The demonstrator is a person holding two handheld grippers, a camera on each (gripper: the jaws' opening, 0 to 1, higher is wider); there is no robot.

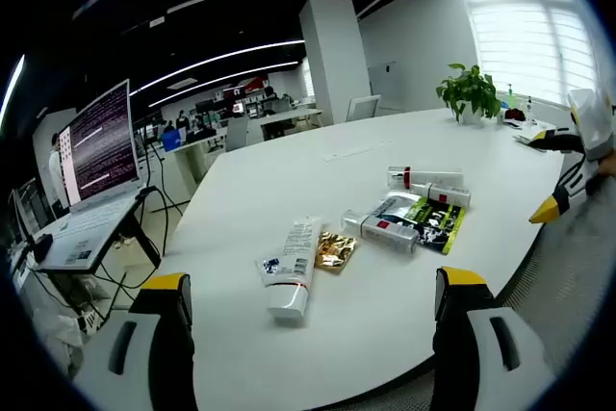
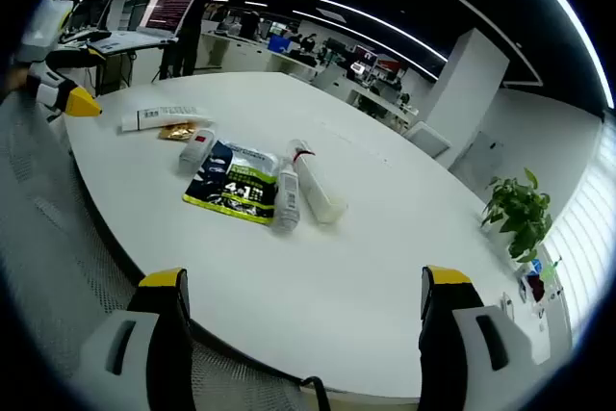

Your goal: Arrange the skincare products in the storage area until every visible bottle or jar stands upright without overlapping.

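Several skincare items lie flat on the white table point(image 1: 318, 156). Nearest in the left gripper view are a white tube point(image 1: 289, 271) and a gold sachet point(image 1: 335, 249). Further on lie a small white bottle with a red label point(image 1: 385, 231), a black-and-green pouch point(image 1: 430, 218) and two white tubes point(image 1: 423, 178) point(image 1: 441, 193). The right gripper view has the same tube point(image 2: 164, 117), sachet point(image 2: 178, 132), bottle point(image 2: 197, 149), pouch point(image 2: 234, 185) and two tubes point(image 2: 287, 197) point(image 2: 316, 188). My left gripper point(image 1: 314, 281) and right gripper point(image 2: 304, 281) are open, held short of the items with nothing between their fingers.
A laptop on a stand point(image 1: 96, 146) sits left of the table. A potted plant point(image 1: 470, 91) point(image 2: 520, 209) stands at the far end. A grey mesh chair point(image 2: 48, 238) is by the near edge. Each gripper shows at the other's side point(image 1: 546, 172) point(image 2: 77, 79).
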